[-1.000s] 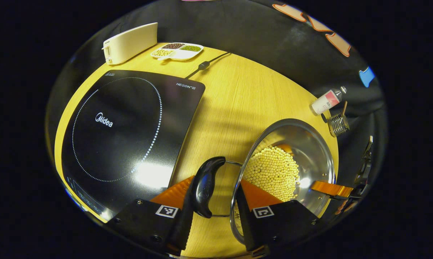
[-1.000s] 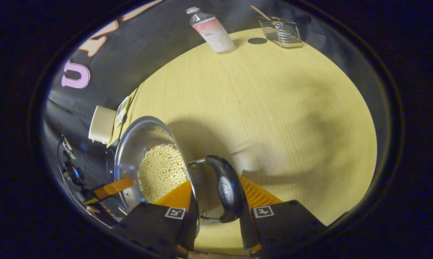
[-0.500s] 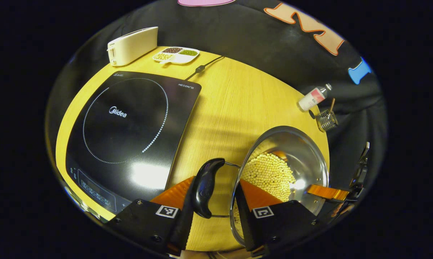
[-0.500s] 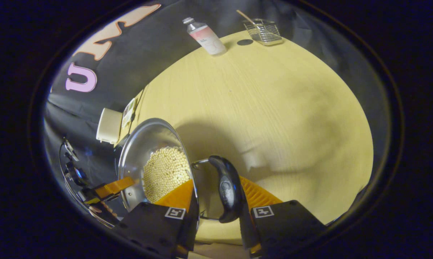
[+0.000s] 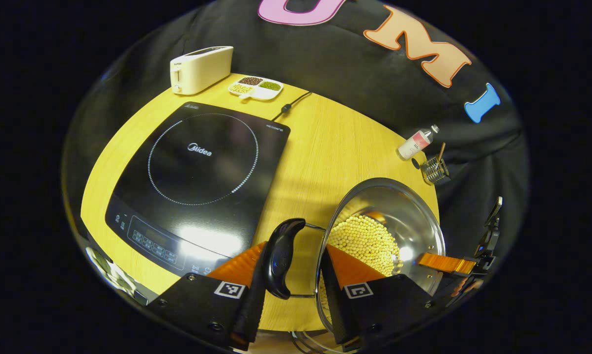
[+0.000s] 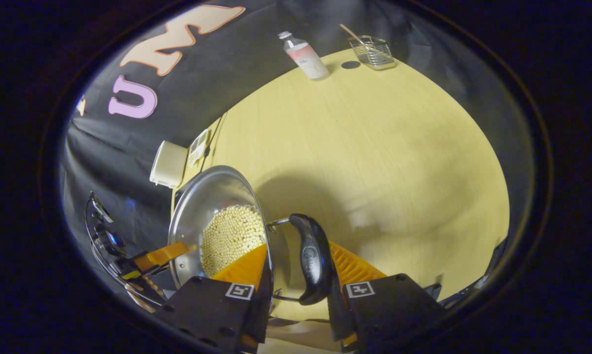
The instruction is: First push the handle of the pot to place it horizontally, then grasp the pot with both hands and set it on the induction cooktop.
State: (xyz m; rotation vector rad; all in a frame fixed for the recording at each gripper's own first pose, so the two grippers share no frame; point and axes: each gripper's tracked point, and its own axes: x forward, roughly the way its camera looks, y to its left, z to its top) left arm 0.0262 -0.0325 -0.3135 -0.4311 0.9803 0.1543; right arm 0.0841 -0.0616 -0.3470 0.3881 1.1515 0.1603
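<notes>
A steel pot (image 5: pixel 413 216) holding yellow beans (image 5: pixel 364 241) hangs in the air over the right part of the wooden table (image 5: pixel 325 147). My left gripper (image 5: pixel 293 250) is shut on the pot's black side handle (image 5: pixel 278 258) and rim, one finger inside the pot and one outside the handle. My right gripper (image 6: pixel 298 250) clamps the opposite black handle (image 6: pixel 310 255) and rim the same way. The black induction cooktop (image 5: pixel 202 172) lies flat to the left of the pot. A finger of the right gripper (image 5: pixel 448 263) shows past the pot's far rim.
A cream toaster (image 5: pixel 200 69), a divided dish of beans (image 5: pixel 256 87) and the cooktop's cable (image 5: pixel 288 105) sit behind the cooktop. A bottle (image 5: pixel 416 142) and a wire basket (image 5: pixel 434 168) stand at the table's far right edge.
Both grippers have risen with the pot held between them. The table, cooktop and far objects look smaller and lower than a second ago.
</notes>
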